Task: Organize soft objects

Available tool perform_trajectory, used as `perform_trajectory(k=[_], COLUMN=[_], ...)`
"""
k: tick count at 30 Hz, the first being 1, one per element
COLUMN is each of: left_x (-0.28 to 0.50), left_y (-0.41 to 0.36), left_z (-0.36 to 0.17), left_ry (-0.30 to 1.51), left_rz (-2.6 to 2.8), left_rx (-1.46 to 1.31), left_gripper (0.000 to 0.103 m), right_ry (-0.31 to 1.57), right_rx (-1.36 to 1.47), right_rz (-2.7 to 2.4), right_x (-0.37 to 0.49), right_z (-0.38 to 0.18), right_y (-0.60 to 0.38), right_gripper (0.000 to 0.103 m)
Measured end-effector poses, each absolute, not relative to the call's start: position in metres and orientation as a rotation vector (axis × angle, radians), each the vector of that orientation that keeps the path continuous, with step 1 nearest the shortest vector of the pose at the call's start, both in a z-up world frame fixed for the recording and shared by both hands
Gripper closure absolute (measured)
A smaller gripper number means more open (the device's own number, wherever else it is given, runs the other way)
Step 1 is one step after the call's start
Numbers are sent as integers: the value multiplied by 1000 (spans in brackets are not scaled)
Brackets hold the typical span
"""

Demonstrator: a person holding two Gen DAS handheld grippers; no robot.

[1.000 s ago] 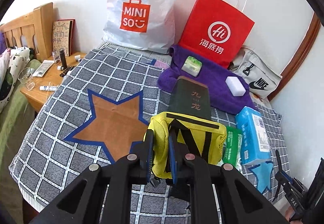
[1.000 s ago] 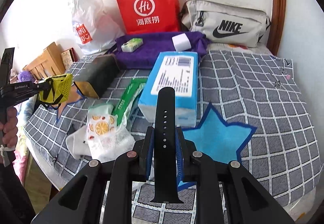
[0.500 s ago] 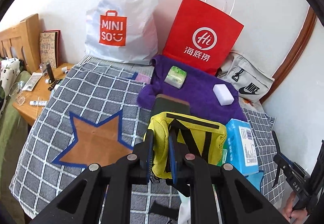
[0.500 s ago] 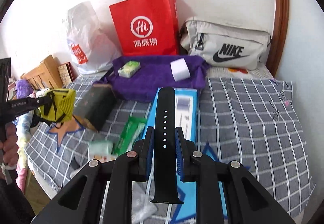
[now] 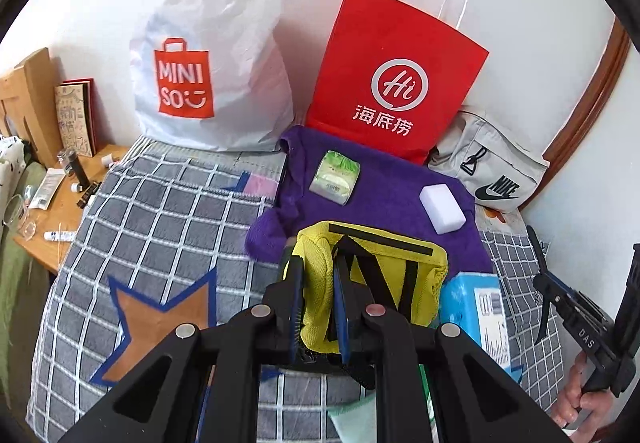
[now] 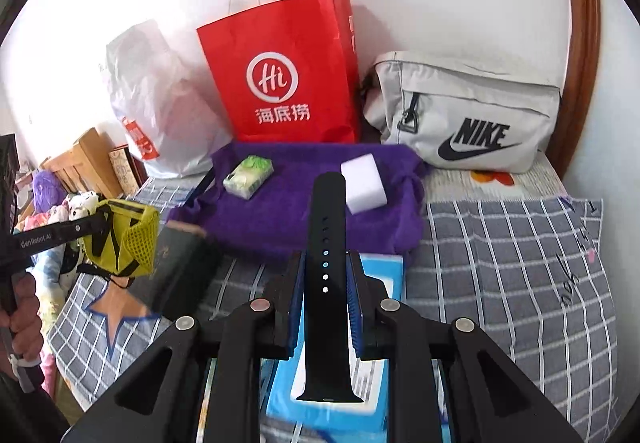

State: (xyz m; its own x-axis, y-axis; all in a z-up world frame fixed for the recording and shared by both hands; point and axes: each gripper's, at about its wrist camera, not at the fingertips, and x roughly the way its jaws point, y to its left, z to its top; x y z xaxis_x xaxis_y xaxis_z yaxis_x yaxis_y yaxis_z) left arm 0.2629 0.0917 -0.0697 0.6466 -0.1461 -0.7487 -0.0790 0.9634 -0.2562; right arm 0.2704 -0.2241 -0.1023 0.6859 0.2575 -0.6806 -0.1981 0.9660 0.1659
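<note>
Grippers both held tight: left gripper (image 5: 318,307) pinched a floppy yellow mesh pouch (image 5: 372,279) by its edge; right gripper (image 6: 325,299) squeezed a bendy black rubber watch strap (image 6: 326,283) mid-length.

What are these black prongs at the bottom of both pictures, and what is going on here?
No robot: a person holds a two-fingered tool in each hand, each with a camera looking along its fingers. The left tool is shut on a yellow mesh pouch; the right tool is shut on a black watch strap. On the checked bedspread lies a purple towel carrying a tissue pack and white sponge. Behind stand a red paper bag, white plastic bag and grey Nike bag.
</note>
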Motion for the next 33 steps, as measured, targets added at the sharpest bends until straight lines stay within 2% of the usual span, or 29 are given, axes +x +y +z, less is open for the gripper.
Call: perform_trajectory(k=[12, 33], left_x=[333, 410], left_y=[78, 79], left_z=[-74, -130], left_ry=[891, 1036], left_rz=[-43, -62], left_rx=[-264, -276], left_gripper=[89, 89], right_ry=[756, 844], right_rx=[83, 51], right_rz=[267, 260], right_x=[346, 420], right_z=[-106, -151], right_y=[-220, -221], right_gripper=[83, 83])
